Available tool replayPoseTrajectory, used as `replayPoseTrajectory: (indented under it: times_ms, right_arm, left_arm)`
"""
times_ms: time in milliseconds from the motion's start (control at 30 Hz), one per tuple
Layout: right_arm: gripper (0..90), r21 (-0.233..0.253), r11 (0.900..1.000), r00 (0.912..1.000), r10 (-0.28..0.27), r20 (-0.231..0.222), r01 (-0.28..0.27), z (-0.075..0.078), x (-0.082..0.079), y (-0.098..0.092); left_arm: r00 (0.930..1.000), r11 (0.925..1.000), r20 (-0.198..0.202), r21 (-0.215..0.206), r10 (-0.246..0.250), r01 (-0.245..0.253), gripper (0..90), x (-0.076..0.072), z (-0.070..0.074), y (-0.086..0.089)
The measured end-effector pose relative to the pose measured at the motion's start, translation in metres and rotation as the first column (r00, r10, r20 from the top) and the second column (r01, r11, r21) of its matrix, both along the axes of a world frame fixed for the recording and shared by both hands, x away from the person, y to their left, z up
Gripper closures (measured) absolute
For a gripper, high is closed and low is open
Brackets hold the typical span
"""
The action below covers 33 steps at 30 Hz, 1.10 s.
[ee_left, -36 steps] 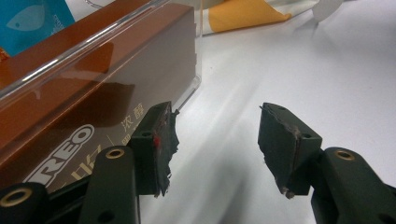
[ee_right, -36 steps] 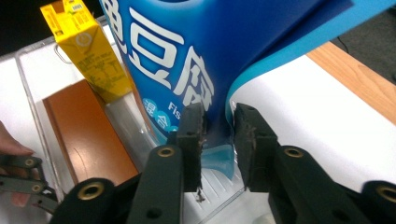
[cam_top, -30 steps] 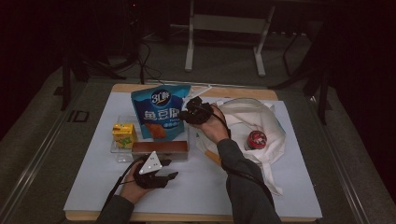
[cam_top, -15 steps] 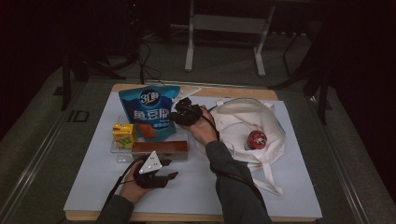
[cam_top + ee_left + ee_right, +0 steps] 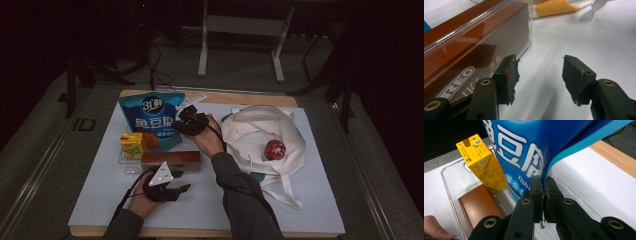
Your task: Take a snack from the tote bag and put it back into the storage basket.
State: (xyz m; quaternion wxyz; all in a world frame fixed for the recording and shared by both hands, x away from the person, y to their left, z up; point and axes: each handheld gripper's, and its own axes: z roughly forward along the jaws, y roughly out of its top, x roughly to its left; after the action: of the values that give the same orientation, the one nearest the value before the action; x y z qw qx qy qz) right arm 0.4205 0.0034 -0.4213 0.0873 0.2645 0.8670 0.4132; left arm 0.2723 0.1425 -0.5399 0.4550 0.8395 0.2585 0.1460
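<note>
**Snack bag pinched at its edge**

The right hand-held gripper [image 5: 543, 195] is clamping the side edge of the blue snack bag [image 5: 150, 117], which is standing in the clear tray [image 5: 449, 182] beside the yellow carton [image 5: 482, 165]. The bag looks light, soft and crinkly, so a seam grip suits. The left hand-held gripper [image 5: 539, 75] is resting apart beside the brown box [image 5: 474, 50].

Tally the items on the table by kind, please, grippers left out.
Snack bags: 1, the blue snack bag
Drink cartons: 1, the yellow drink carton
Biscuit boxes: 1, the brown Oreo box
Clear trays: 1, the clear plastic tray
Tote bags: 1, the white tote bag
Red round items: 1, the red round item
Total: 6
</note>
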Motion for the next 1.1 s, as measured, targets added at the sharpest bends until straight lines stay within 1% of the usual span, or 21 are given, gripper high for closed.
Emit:
replayPoseTrajectory:
  times_ms: [67,167,233,467,600,733,833,867,1100]
  right_arm:
    - [87.6,-0.002,1.000,1.0000,-0.002,0.001,0.002,0.000,0.000,0.000]
    - [87.3,0.001,1.000,0.9999,0.000,-0.011,0.000,0.000,0.000,0.000]
    - [87.4,-0.003,1.000,1.0000,0.002,-0.004,-0.002,0.000,-0.001,0.000]
    - [86.8,-0.005,1.000,1.0000,0.001,-0.005,-0.001,0.001,-0.001,0.000]
    - [86.0,0.006,1.000,0.9999,-0.005,-0.010,0.005,0.000,-0.001,-0.001]
    - [83.9,-0.008,1.000,1.0000,-0.002,0.000,0.002,0.001,-0.002,-0.001]
    - [80.5,-0.014,1.000,1.0000,-0.004,0.000,0.004,0.002,-0.002,-0.002]
    - [78.5,-0.017,1.000,1.0000,-0.005,0.004,0.005,0.003,-0.002,-0.003]
    - [76.0,-0.013,1.000,0.9999,0.000,0.016,0.000,0.010,-0.005,-0.014]
  left_arm:
    - [1.0000,1.0000,-0.001,-0.002,0.000,0.000,45.6,0.000,0.000,0.000]
    - [1.0000,1.0000,-0.004,-0.003,0.000,0.000,45.6,0.000,0.000,0.000]
    - [1.0000,1.0000,-0.007,-0.006,-0.002,0.002,45.6,0.001,0.000,0.000]
    - [1.0000,1.0000,-0.007,-0.005,-0.001,0.001,45.6,0.001,0.000,0.000]
    - [1.0000,1.0000,-0.002,-0.001,-0.003,0.003,45.5,0.000,0.000,0.000]
    - [1.0000,1.0000,-0.006,-0.006,-0.002,0.002,45.5,0.000,0.000,0.000]
    - [1.0000,1.0000,-0.005,-0.004,-0.002,0.002,45.5,0.000,0.000,0.000]
    - [1.0000,1.0000,-0.005,-0.004,-0.003,0.003,45.5,0.000,0.000,0.000]
    - [1.0000,1.0000,-0.004,-0.006,0.000,0.000,45.4,0.000,0.000,0.000]
